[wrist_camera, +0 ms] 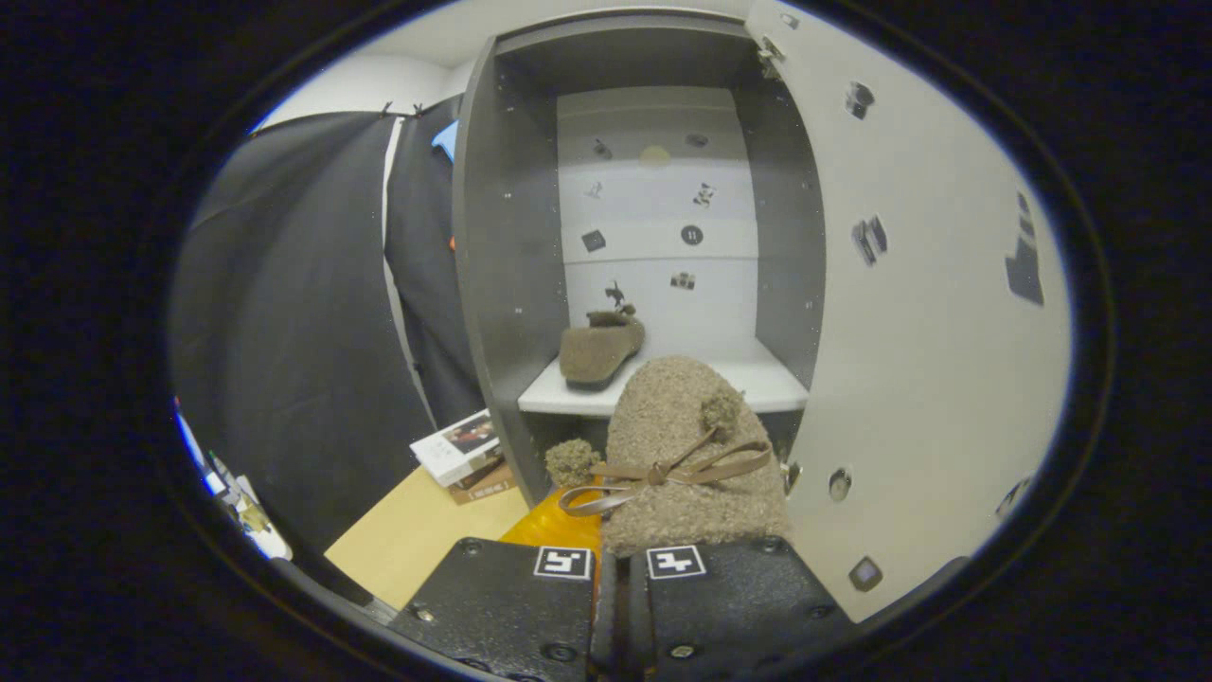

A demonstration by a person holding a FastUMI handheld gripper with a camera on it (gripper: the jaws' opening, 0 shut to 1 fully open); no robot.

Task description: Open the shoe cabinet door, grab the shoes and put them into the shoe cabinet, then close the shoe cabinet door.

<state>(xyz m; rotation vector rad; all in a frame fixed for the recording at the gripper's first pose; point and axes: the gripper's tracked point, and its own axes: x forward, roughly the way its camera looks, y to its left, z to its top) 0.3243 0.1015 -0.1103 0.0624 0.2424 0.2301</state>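
Observation:
My gripper (620, 568) is shut on a fuzzy brown shoe (677, 445) with a ribbon bow and pompoms, which sticks up just ahead of the fingers. The grey shoe cabinet (502, 237) stands straight ahead, and its white door (928, 313) hangs open beside the held shoe. A matching brown shoe (599, 349) rests on the cabinet's white shelf (767, 384), toward the shelf's near-left corner. The held shoe hovers in front of the shelf's front edge and hides part of it.
A wooden table top (417, 549) lies below the cabinet's left side. Small boxes (464, 455) lie stacked on it against the cabinet wall. An orange object (559, 526) peeks out beside the held shoe. Black cloth (303, 332) hangs beyond the table.

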